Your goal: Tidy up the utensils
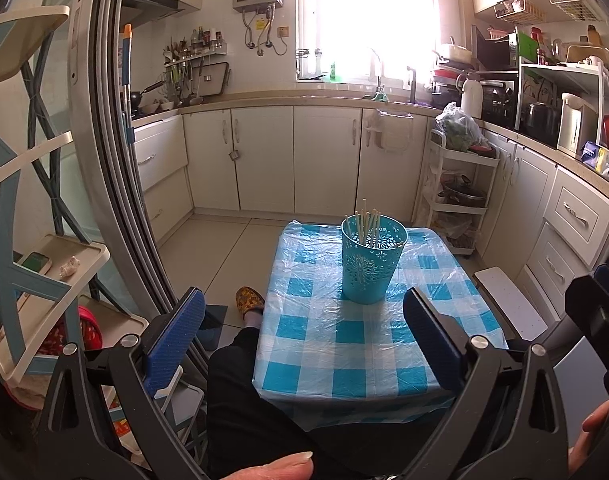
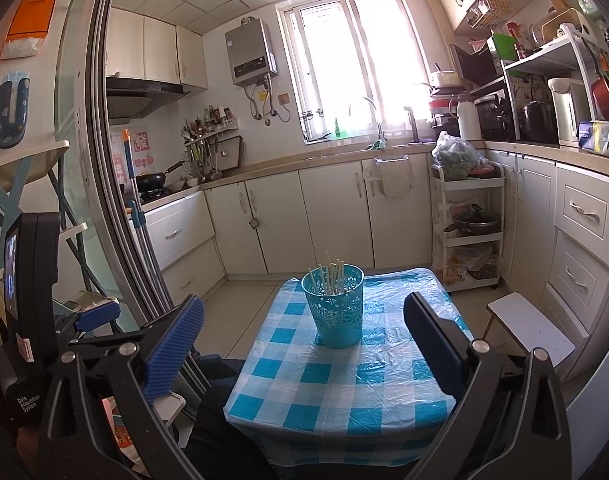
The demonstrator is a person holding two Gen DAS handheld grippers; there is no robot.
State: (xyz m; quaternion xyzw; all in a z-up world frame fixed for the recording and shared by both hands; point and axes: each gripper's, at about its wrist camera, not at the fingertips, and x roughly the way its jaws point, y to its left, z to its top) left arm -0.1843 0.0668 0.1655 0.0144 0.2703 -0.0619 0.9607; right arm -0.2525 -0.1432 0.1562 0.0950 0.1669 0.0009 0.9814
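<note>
Blue-checked table [image 1: 344, 360] with chopstick holder [image 1: 372, 264] fronts cream kitchen cabinets [image 1: 324, 160].

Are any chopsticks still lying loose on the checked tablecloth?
No, the chopsticks all stand in the teal holder; the tablecloth around it is bare.

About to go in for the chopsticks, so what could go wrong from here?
1. The cup looks light and tall; a nudge from either open gripper, left or right, could tip it.
2. The chopsticks are thin and bunched, so pinching just one may be hard.
3. The plastic table cover is wrinkled and may slide.
</note>
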